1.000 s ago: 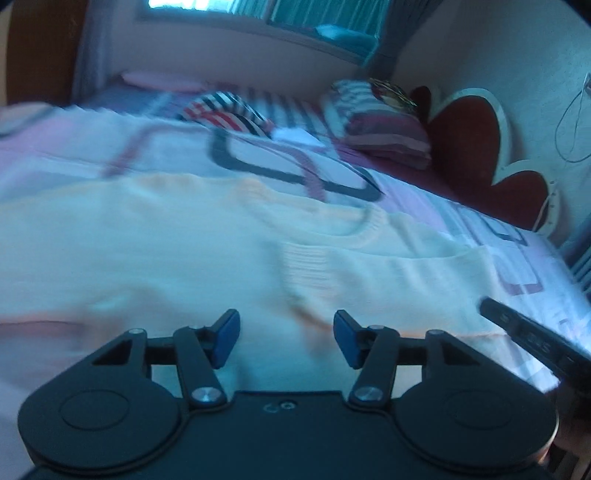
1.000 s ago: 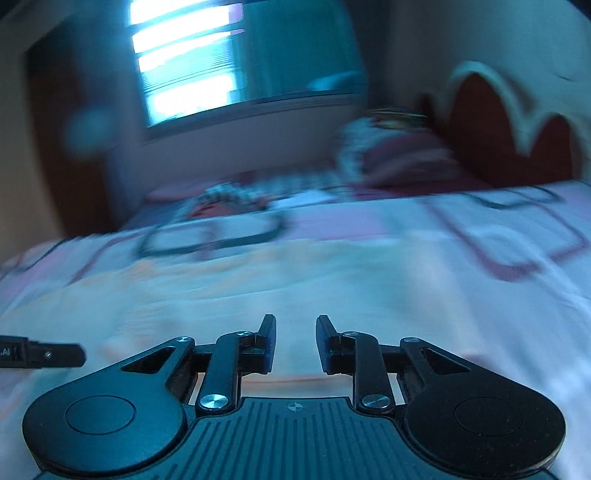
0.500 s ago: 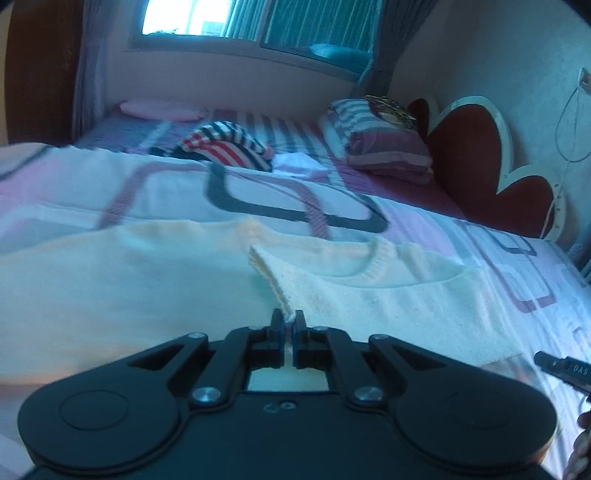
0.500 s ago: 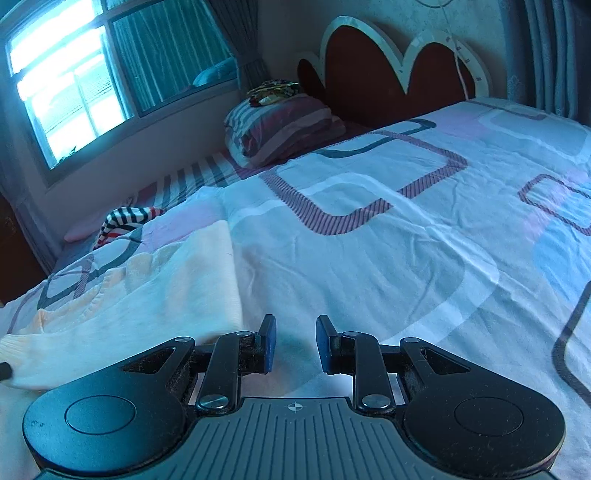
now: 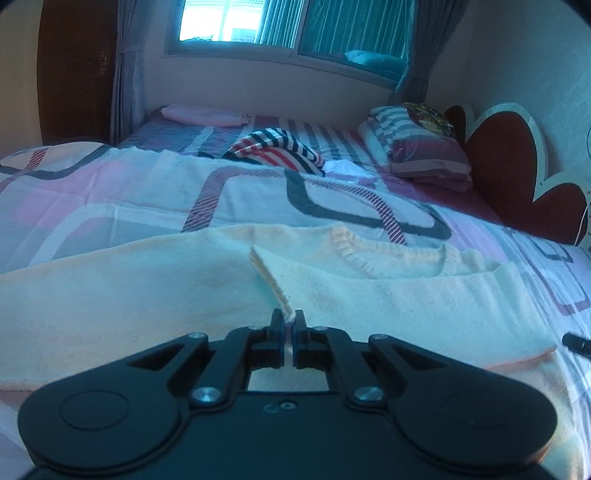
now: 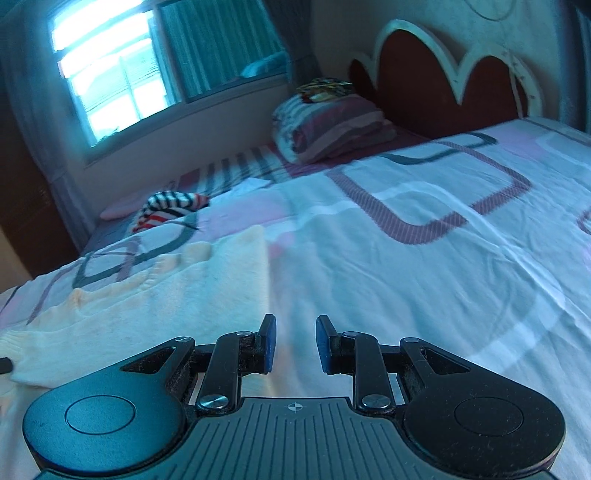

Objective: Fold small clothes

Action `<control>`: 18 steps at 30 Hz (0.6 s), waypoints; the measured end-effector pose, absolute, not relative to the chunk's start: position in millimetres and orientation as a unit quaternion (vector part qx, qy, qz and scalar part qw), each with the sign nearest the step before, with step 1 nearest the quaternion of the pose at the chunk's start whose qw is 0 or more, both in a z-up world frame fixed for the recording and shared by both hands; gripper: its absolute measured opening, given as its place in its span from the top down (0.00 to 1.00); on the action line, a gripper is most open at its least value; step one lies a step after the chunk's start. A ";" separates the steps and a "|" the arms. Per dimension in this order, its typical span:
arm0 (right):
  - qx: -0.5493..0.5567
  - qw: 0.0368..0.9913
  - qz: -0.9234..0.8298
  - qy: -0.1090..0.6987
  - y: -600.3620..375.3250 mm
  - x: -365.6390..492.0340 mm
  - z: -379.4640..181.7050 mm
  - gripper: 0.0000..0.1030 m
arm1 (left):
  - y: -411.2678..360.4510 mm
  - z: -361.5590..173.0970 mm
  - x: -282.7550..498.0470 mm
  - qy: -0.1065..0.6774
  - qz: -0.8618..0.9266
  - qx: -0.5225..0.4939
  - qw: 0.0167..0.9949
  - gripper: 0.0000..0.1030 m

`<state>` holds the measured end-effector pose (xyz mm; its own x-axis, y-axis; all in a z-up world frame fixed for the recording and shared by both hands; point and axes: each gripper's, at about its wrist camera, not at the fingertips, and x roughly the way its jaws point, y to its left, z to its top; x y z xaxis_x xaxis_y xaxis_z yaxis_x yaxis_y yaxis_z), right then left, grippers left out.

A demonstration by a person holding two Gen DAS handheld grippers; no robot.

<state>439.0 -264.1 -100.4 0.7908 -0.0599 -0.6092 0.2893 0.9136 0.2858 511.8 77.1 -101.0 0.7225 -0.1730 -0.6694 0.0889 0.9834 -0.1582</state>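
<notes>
A cream knit sweater (image 5: 129, 288) lies spread on the patterned bedspread (image 5: 110, 192), neckline toward the far side. One sleeve (image 5: 406, 299) is folded across the body. My left gripper (image 5: 289, 320) is shut on the ribbed cuff (image 5: 271, 280) of that sleeve, just above the sweater. In the right wrist view the sweater (image 6: 147, 295) lies at the left. My right gripper (image 6: 294, 328) is open and empty, low over the bedspread (image 6: 406, 266) just right of the sweater's edge. Its tip shows in the left wrist view (image 5: 576, 343).
A striped garment (image 5: 277, 149) lies bunched at the far side of the bed, with a pink folded cloth (image 5: 203, 114) behind it. Stacked pillows (image 5: 417, 147) sit by the dark red headboard (image 5: 509, 173). A window (image 5: 288, 22) is on the far wall.
My left gripper closed on the sleeve cuff and has held it since. The right gripper swung right, off the sweater and over the bare bedspread, staying open.
</notes>
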 end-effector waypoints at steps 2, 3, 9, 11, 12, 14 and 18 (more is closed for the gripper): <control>0.172 0.933 -0.079 0.307 -256.7 443.3 -98.7 0.76 | 76.3 -107.2 512.3 0.373 -0.072 -0.051 0.924 0.97; 0.166 0.935 -0.070 0.306 -252.8 445.7 -98.4 0.82 | 75.5 -109.9 512.0 0.376 -0.070 -0.048 0.923 0.97; 0.104 0.932 -0.038 0.344 -233.5 464.7 -119.5 0.95 | 77.4 -122.8 514.8 0.387 -0.065 -0.043 0.919 0.93; 0.100 0.932 -0.042 0.345 -235.3 466.3 -118.6 0.95 | 80.5 -122.2 512.1 0.384 -0.061 -0.031 0.921 0.71; 0.095 0.933 -0.047 0.344 -235.6 466.6 -115.5 0.95 | 84.0 -120.0 509.9 0.382 -0.044 -0.025 0.923 0.63; 0.106 0.938 -0.042 0.328 -239.7 463.6 -107.7 0.95 | 88.6 -109.7 501.1 0.348 -0.011 -0.010 0.937 0.53; 0.107 0.942 0.014 0.316 -215.2 480.8 -101.7 0.95 | 48.3 -97.1 506.4 0.324 -0.074 0.029 0.943 0.51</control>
<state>480.8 -215.2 -101.7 0.7993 0.0940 -0.5935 0.0412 0.9768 0.2102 506.4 48.3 -97.1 0.7790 -0.1211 -0.6152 0.1586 0.9873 0.0064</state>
